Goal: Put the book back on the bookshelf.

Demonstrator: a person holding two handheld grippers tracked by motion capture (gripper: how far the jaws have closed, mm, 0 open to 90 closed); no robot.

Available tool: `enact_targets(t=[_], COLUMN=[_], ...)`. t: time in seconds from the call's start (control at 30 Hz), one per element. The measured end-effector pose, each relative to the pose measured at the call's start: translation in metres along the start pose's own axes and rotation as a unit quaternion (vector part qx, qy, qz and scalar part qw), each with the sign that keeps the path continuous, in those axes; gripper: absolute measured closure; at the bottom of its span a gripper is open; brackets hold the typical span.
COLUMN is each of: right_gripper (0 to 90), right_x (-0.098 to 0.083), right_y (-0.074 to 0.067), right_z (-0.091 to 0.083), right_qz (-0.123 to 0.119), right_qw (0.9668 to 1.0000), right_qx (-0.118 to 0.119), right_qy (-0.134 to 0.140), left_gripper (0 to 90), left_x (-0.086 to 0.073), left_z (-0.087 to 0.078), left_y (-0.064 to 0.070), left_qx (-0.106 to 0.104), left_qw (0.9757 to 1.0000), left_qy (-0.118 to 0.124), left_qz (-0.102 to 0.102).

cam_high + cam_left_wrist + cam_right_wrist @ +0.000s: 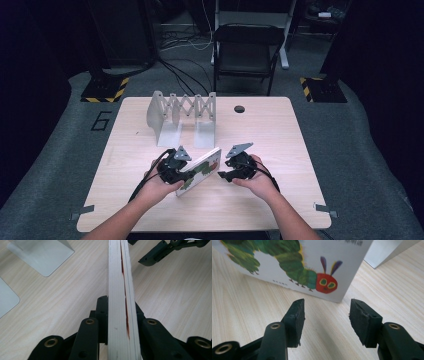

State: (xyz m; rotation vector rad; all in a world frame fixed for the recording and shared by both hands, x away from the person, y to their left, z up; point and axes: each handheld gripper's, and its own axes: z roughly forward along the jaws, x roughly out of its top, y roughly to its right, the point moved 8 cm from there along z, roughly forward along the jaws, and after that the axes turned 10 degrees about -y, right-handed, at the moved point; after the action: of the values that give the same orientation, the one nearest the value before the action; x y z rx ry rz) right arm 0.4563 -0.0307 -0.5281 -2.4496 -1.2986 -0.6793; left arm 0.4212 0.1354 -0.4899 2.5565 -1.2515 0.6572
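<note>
Here, on a pale wood table (280,130) – left gripper (182,172) clamps the book (200,171); right gripper (225,175) half-open, empty.

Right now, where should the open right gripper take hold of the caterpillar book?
Probably the free corner of the book nearest the right gripper, coming straight in along the table. The book stands tilted on its lower edge, the left gripper already clamps its other end, so that edge fits between open jaws.

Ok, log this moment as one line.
left gripper: shut on caterpillar board book | right gripper: open, empty, beside book | expandable metal book rack: empty
</note>
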Motion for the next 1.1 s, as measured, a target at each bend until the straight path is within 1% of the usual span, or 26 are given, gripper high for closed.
enact_targets(t=[0.07, 0.13, 0.2, 0.23, 0.33, 0.37, 0.47, 0.57, 0.7, 0.8, 0.83, 0.87, 0.97, 1.0, 1.03, 1.07, 1.1], right_gripper=[46.0, 45.9, 45.8, 45.7, 45.7, 45.7, 45.7, 45.7, 45.7, 45.7, 45.7, 45.6, 45.5, 45.5, 45.4, 45.4, 45.4], right_x=[-0.001, -0.001, -0.001, -0.003, -0.003, -0.003, -0.003, -0.004, -0.005, -0.005, -0.005, -0.005, -0.006, -0.007, -0.006, -0.006, -0.007], right_y=[0.0, 0.001, 0.001, 0.001, 0.001, 0.0, 0.001, 0.001, 0.001, 0.001, 0.001, 0.0, 0.0, -0.001, 0.0, 0.001, 0.001], right_z=[0.0, 0.0, 0.0, 0.001, 0.002, 0.002, 0.003, 0.004, 0.004, 0.004, 0.004, 0.005, 0.005, 0.006, 0.006, 0.006, 0.005], right_qz=[0.002, 0.004, 0.005, 0.004, 0.006, 0.006, 0.001, 0.002, 0.003, 0.005, 0.005, 0.007, 0.003, 0.01, 0.005, 0.005, 0.007], right_qw=[1.0, 1.0, 1.0, 1.0, 0.9999, 0.9999, 0.9999, 0.9999, 0.9999, 0.9999, 0.9999, 0.9999, 0.9999, 0.9998, 0.9998, 0.9999, 0.9999], right_qx=[0.0, -0.002, -0.002, -0.004, -0.002, 0.0, 0.0, 0.0, 0.002, 0.004, 0.004, 0.005, 0.005, 0.007, 0.005, 0.004, 0.004], right_qy=[-0.001, -0.002, -0.001, -0.006, -0.008, -0.009, -0.012, -0.014, -0.013, -0.013, -0.012, -0.012, -0.016, -0.016, -0.016, -0.014, -0.014], left_gripper=[75.8, 75.8, 75.9, 75.8, 75.8, 75.8, 75.8, 75.8, 75.8, 75.8, 75.8, 75.8, 75.8, 75.8, 75.8, 75.8, 75.8], left_x=[0.0, 0.0, 0.0, 0.0, 0.001, 0.001, 0.002, 0.003, 0.004, 0.004, 0.004, 0.004, 0.004, 0.004, 0.004, 0.004, 0.003], left_z=[-0.001, -0.004, -0.006, -0.008, -0.013, -0.014, -0.019, -0.025, -0.03, -0.036, -0.038, -0.039, -0.042, -0.043, -0.044, -0.044, -0.045], left_y=[-0.002, -0.004, -0.006, -0.008, -0.011, -0.012, -0.014, -0.017, -0.02, -0.024, -0.024, -0.026, -0.029, -0.03, -0.031, -0.031, -0.031], left_qx=[0.0, 0.001, 0.003, 0.006, 0.007, 0.011, 0.015, 0.021, 0.023, 0.024, 0.023, 0.026, 0.029, 0.03, 0.031, 0.032, 0.029], left_qw=[1.0, 1.0, 1.0, 0.9999, 0.9998, 0.9998, 0.9997, 0.9996, 0.9995, 0.9992, 0.9992, 0.9991, 0.999, 0.9989, 0.9988, 0.9987, 0.9988], left_qy=[0.0, 0.004, 0.002, 0.006, 0.008, 0.008, 0.007, 0.008, 0.01, 0.014, 0.012, 0.013, 0.012, 0.014, 0.012, 0.015, 0.012], left_qz=[0.0, -0.006, -0.005, -0.007, -0.014, -0.013, -0.016, -0.017, -0.021, -0.028, -0.03, -0.03, -0.033, -0.034, -0.034, -0.036, -0.037])
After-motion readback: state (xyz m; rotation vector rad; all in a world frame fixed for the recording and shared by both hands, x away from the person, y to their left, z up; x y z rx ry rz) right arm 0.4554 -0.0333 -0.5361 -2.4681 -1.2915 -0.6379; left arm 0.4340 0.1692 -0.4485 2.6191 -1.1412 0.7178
